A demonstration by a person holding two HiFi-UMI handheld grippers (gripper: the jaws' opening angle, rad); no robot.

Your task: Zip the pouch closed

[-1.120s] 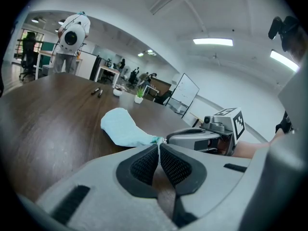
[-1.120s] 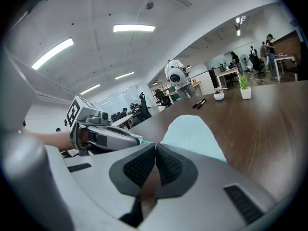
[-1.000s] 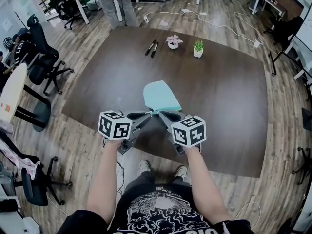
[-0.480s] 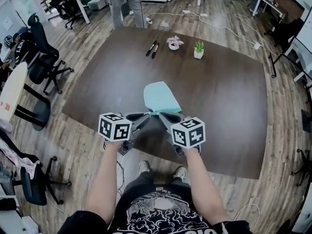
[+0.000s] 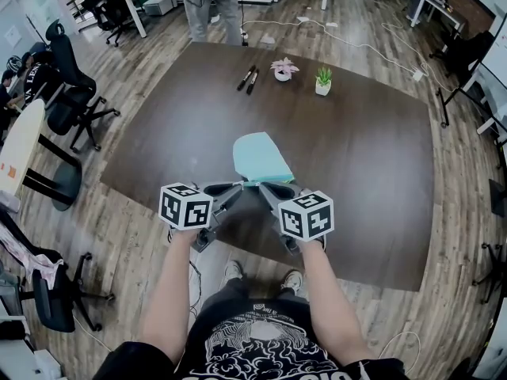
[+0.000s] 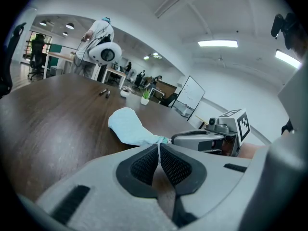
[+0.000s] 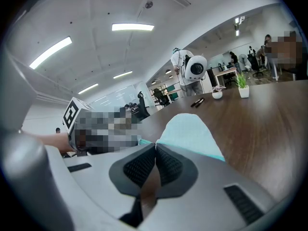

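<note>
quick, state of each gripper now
left gripper: closed on thin white strip at pouch end
right gripper: closed at pouch edge, hold cannot be told

Far beyond the gripper fingers (image 5: 224, 188), past the far edge of the table (image 5: 380, 172), the standing person (image 5: 212, 2) walks rightward.

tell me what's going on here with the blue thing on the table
A person is working on a pale blue pouch lying on the table, with a hand-held gripper in each hand. The left hand-held gripper is shut on a thin pale strip at the pouch's near end. The right hand-held gripper is shut right beside it at the same end; whether it pinches fabric is unclear. Whether the pouch is zipped can't be seen.
</note>
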